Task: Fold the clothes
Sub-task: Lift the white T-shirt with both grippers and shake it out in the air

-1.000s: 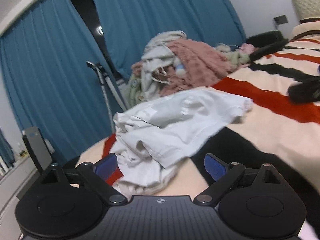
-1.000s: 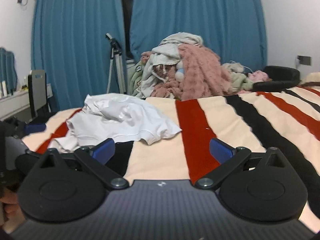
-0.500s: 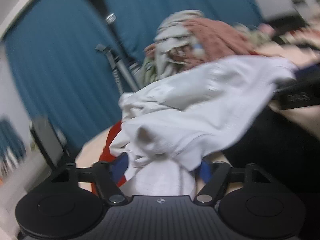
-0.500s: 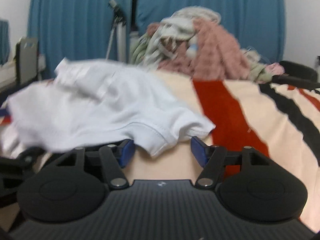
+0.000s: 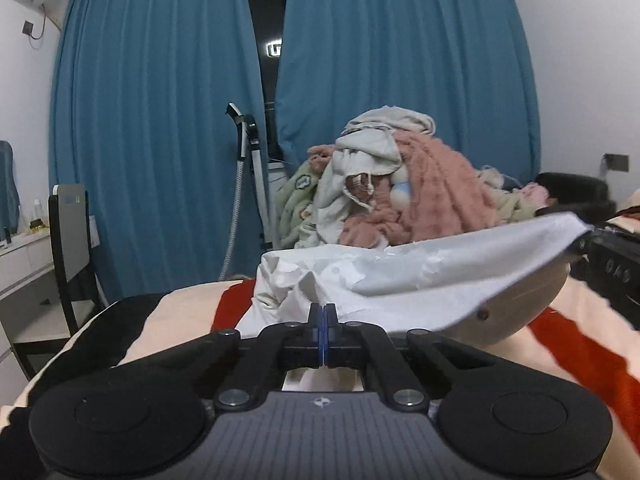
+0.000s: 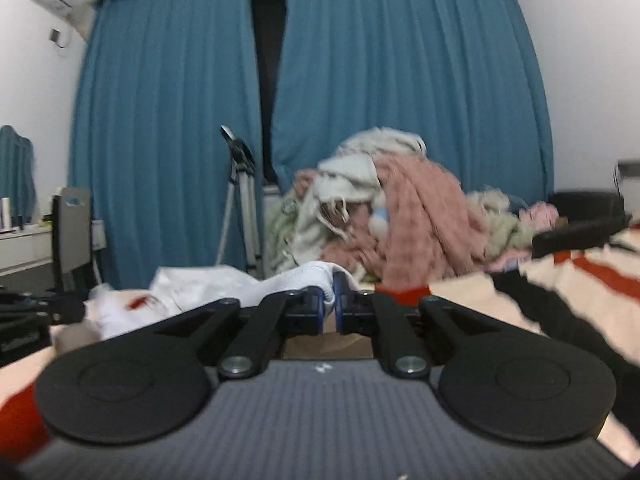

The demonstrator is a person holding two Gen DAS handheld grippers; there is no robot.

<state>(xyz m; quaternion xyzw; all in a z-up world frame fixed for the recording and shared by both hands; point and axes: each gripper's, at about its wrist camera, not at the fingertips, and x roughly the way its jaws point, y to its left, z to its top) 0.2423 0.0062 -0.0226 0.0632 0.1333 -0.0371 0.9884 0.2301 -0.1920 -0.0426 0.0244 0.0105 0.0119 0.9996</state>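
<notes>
A white garment (image 5: 420,280) is lifted off the striped bed, stretched between my two grippers. My left gripper (image 5: 324,312) is shut, its blue pads pinching the cloth's near edge. At the right edge of the left wrist view the other gripper (image 5: 608,256) holds the far corner. In the right wrist view my right gripper (image 6: 330,300) is shut on the ribbed hem of the white garment (image 6: 224,284), which trails off to the left toward the left gripper (image 6: 36,312).
A heap of pink, white and green laundry (image 5: 400,192) lies at the far end of the bed (image 5: 176,320). Blue curtains (image 5: 160,128) hang behind, with a tripod (image 5: 252,176) in front of them. A chair (image 5: 72,240) and white desk stand left.
Both grippers closed from wide open onto the white garment and rose, lifting it off the bed and pulling it taut between them. The left gripper's roll levelled out.
</notes>
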